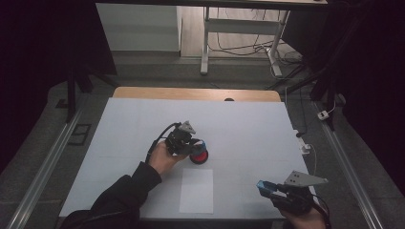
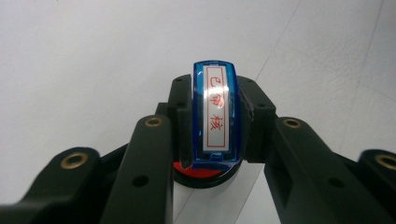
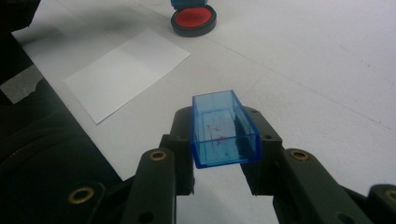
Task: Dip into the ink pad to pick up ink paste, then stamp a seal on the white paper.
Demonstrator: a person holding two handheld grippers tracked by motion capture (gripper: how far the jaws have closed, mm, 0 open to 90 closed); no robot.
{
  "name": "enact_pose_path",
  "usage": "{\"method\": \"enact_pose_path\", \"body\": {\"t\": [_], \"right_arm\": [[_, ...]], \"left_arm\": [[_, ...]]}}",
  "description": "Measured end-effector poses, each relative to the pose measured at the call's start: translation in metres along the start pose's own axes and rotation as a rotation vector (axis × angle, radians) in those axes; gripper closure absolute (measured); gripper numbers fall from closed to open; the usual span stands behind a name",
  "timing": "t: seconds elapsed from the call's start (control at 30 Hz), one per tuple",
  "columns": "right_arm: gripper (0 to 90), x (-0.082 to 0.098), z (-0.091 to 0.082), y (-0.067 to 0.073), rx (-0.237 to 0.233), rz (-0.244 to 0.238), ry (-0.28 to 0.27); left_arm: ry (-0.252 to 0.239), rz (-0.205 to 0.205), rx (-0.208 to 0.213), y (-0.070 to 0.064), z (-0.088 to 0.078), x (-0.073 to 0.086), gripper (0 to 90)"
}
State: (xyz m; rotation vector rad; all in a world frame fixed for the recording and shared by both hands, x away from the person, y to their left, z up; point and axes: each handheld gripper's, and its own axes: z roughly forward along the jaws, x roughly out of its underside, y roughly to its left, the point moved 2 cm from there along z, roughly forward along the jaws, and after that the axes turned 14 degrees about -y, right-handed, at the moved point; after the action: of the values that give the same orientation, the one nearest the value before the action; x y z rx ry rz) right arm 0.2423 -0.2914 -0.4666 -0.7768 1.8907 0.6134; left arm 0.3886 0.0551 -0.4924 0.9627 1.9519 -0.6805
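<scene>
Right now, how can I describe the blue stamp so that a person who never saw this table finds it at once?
Start from the white table and find the sheet of paper near its front edge. Just beyond it sits a round red ink pad, with the left gripper over it. The stamp, clamped between its jaws, has a white label with red characters; the blue cap in the right gripper is hollow.

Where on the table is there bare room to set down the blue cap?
The right gripper holds the blue cap. Bare table lies beyond it, right of the ink pad, and also along the far edge. It is crowded around the ink pad, where the left gripper holds the stamp, just beyond the paper sheet.
</scene>
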Motion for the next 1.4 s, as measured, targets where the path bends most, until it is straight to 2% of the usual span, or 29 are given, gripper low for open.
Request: {"method": "enact_pose_path", "body": {"t": [0.13, 0.4, 0.43, 0.7, 0.97, 1.2, 1.4], "right_arm": [[67.7, 0.0, 0.0, 0.0, -0.001, 0.0, -0.002], [67.6, 0.0, 0.0, 0.0, -0.007, 0.0, 0.0], [67.6, 0.0, 0.0, 0.0, -0.006, -0.001, 0.0], [67.6, 0.0, 0.0, 0.0, -0.007, -0.001, -0.001], [67.6, 0.0, 0.0, 0.0, -0.008, -0.001, -0.002], [67.6, 0.0, 0.0, 0.0, -0.008, -0.004, 0.002], [67.6, 0.0, 0.0, 0.0, -0.008, -0.005, 0.001]], "left_arm": [[-0.009, 0.005, -0.003, 0.0, -0.004, -0.001, 70.3], [-0.014, -0.034, 0.025, -0.002, -0.014, -0.001, 70.3], [-0.019, -0.024, 0.025, -0.002, -0.015, -0.001, 70.3], [-0.025, -0.025, 0.047, -0.009, -0.023, -0.002, 70.3], [-0.012, -0.06, 0.056, -0.014, -0.031, -0.003, 70.3], [0.003, -0.034, 0.068, -0.022, -0.036, -0.004, 70.3], [-0.006, -0.005, 0.065, -0.029, -0.044, -0.003, 70.3]]}}
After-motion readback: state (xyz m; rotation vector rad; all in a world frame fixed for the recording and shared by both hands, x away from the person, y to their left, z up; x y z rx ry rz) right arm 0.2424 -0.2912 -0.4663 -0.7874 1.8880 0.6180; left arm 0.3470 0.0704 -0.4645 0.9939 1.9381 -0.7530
